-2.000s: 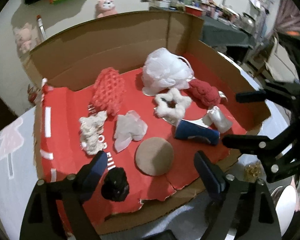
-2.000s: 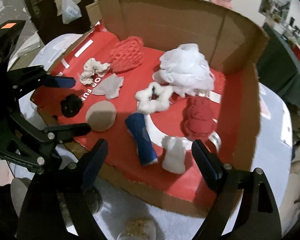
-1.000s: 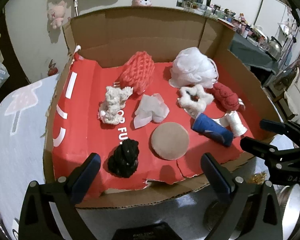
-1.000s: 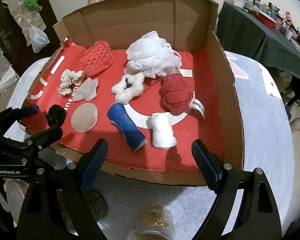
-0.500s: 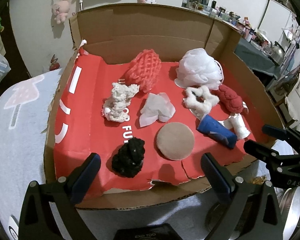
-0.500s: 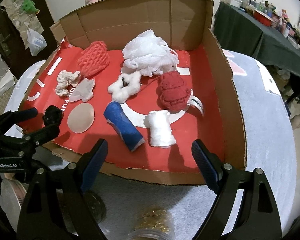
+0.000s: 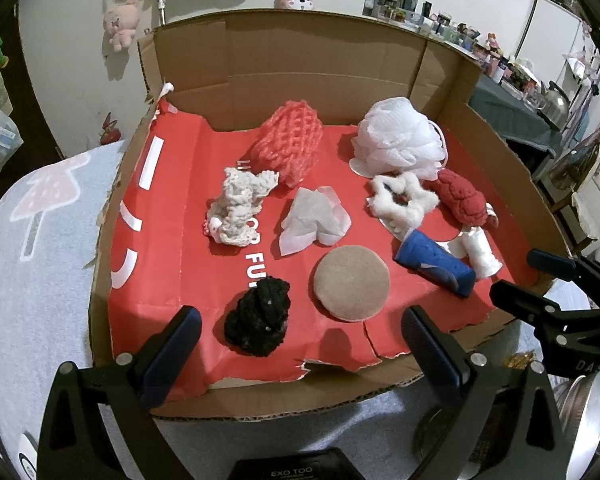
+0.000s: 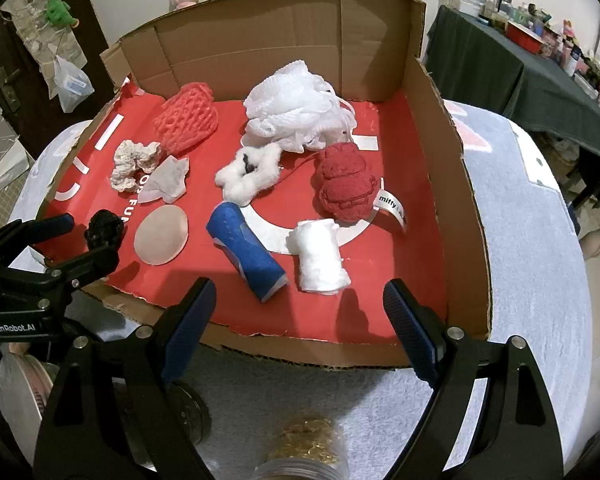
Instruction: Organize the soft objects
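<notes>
A cardboard box point(image 7: 300, 64) lined in red holds several soft things. Near its front edge lie a black knit ball point(image 7: 258, 322), a tan round pad point(image 7: 352, 282), a blue roll point(image 8: 246, 252) and a white roll point(image 8: 320, 256). Behind them are a red knit piece point(image 8: 344, 184), a fluffy white ring point(image 8: 248, 176), a white mesh pouf point(image 8: 296, 112), a coral knit piece point(image 7: 290, 146), a cream crochet piece point(image 7: 238, 208) and a crumpled white sheet point(image 7: 314, 220). My left gripper point(image 7: 300, 340) hangs open and empty over the front left edge. My right gripper point(image 8: 298, 304) stands open and empty at the front right.
The box sits on a pale blue cloth point(image 8: 532, 240) with the box's front wall folded flat. Jars and a gold-filled container point(image 8: 304, 444) stand close under the grippers. A dark-draped table point(image 8: 500, 60) with clutter stands at the back right.
Since two seconds ago both views have swung round to face the box squarely. Over the last half second the grippers hold still, and the soft things have not shifted.
</notes>
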A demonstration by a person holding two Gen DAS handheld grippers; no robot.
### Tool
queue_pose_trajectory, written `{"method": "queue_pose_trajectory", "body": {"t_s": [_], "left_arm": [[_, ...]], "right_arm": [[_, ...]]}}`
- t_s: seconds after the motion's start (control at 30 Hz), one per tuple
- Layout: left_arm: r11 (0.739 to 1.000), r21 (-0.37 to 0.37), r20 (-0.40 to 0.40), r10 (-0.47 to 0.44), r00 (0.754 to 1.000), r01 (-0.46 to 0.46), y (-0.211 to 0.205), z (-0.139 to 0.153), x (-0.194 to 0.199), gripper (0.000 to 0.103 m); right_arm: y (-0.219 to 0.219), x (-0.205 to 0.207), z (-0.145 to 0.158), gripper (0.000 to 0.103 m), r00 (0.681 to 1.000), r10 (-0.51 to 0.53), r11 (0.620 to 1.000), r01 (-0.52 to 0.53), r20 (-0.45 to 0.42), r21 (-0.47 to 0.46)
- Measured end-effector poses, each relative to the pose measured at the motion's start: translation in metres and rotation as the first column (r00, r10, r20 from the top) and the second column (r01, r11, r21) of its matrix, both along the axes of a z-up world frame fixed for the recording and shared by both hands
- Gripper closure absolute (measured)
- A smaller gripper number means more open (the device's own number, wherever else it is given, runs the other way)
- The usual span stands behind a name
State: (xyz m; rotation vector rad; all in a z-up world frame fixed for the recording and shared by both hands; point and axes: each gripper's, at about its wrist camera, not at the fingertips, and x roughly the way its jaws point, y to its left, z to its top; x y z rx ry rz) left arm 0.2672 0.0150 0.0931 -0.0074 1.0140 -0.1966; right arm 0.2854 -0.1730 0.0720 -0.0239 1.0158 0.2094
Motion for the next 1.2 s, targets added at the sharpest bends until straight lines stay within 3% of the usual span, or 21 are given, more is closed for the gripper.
{"method": "queue_pose_trajectory", "body": {"t_s": [1.2], "left_arm": [[1.0,0.003,-0.004,-0.003,1.0,0.003,-0.0003,-0.001,-0.0002,0.001]], "right_arm": [[-0.0008,-0.001,0.001,0.017,1.0,0.002,1.0,-0.002,0.003,-0.008]]}}
